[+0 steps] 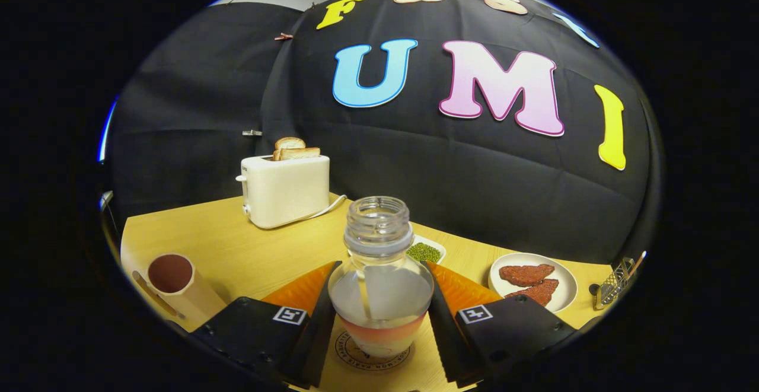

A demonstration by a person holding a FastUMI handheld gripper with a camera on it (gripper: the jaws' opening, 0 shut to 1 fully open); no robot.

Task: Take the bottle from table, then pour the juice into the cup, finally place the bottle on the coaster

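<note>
A clear, uncapped glass bottle point(379, 285) stands upright between my fingers, with a little pinkish-orange juice at its bottom. My gripper point(380, 312) is shut on the bottle, one finger pressing each side of its round body. Right under the bottle lies a round printed coaster point(350, 353) on the wooden table; I cannot tell if the bottle's base touches it. A pale pink cup point(173, 279) with dark red liquid inside stands to the left of my left finger, tilted by the lens.
A white toaster point(287, 190) with two bread slices sits at the back left, its cord trailing right. Beyond the bottle is a small dish of green beans point(424, 252). A white plate point(566, 282) with two reddish slices and a metal rack point(616, 282) lie to the right.
</note>
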